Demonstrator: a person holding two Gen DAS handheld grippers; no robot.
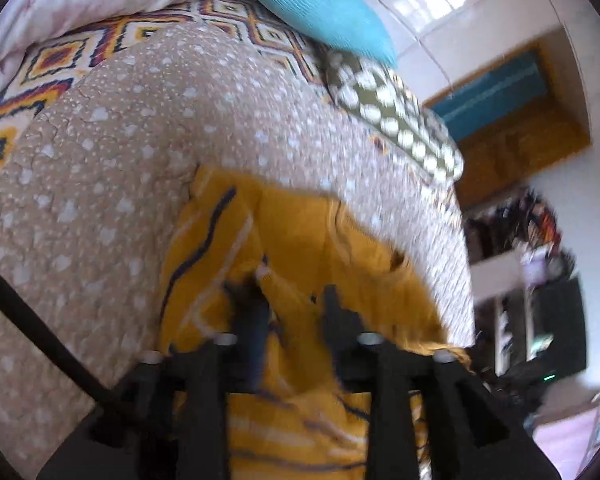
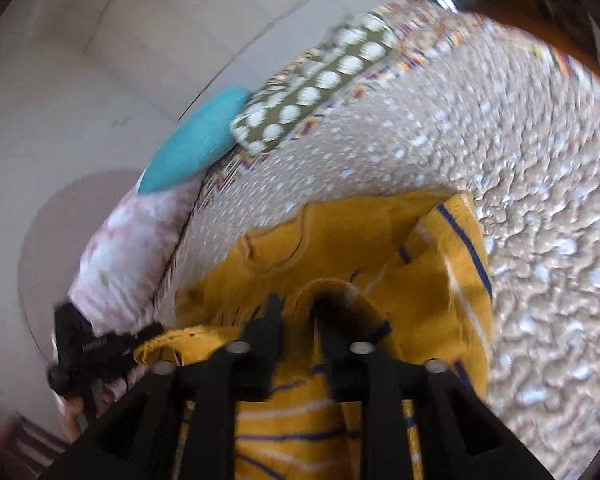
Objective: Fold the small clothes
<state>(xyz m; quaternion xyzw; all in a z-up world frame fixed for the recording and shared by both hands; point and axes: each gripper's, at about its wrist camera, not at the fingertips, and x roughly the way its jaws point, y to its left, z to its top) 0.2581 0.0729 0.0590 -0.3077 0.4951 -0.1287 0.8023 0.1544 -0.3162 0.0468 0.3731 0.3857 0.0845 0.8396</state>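
Observation:
A small yellow garment (image 1: 300, 240) with navy and white stripes lies on a beige bed cover dotted with white hearts (image 1: 120, 160). My left gripper (image 1: 288, 296) is shut on a fold of the yellow garment and holds it up over the bed. In the right wrist view the same garment (image 2: 340, 240) shows its neckline at the far side. My right gripper (image 2: 300, 312) is shut on a bunched edge of the garment. The other gripper (image 2: 84, 352) shows at the left, gripping the garment's edge. Both views are motion-blurred.
A turquoise pillow (image 1: 316, 4) and a green cushion with white dots (image 1: 396, 120) lie at the head of the bed, next to a pink floral quilt (image 1: 100, 0). A patterned sheet (image 1: 60, 60) shows under the cover. A wooden door (image 1: 520, 120) and cluttered shelves (image 1: 528, 240) stand right.

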